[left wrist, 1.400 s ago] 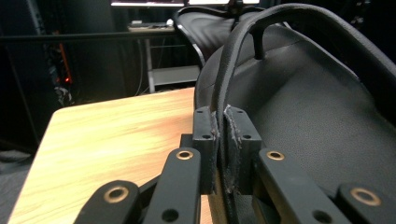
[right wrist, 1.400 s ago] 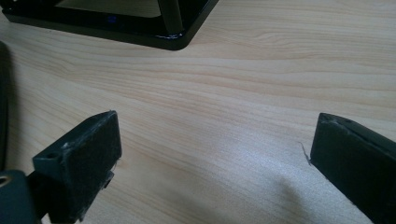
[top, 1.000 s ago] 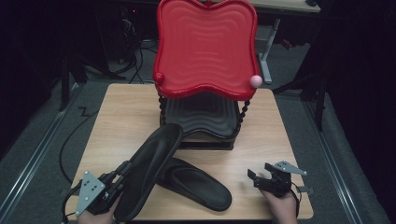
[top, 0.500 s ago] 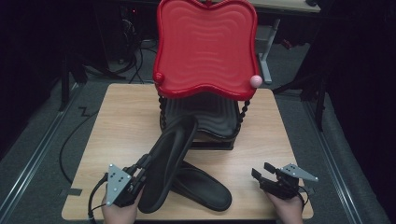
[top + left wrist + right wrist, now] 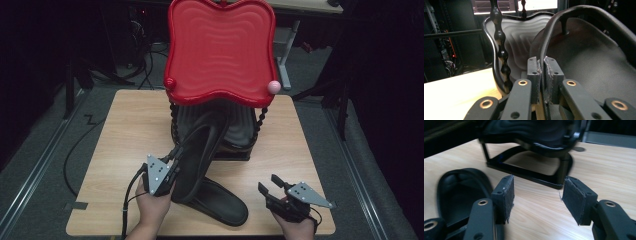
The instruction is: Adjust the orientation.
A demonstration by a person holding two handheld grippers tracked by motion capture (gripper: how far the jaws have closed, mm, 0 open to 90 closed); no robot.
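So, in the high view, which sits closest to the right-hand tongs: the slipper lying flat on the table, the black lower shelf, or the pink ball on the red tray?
From the right tongs:
1. Flat slipper, just to their left on the table.
2. Black lower shelf, farther back at the table's middle.
3. Pink ball, farthest, at the red tray's right front corner.

One black slipper [image 5: 197,150] is held up at a slant, toe towards the black rack shelf; its twin [image 5: 220,202] lies flat on the counter.

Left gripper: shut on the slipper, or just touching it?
Shut on it. In the left gripper view the left gripper has its pads pressed against the rim of the black slipper, with no gap showing.
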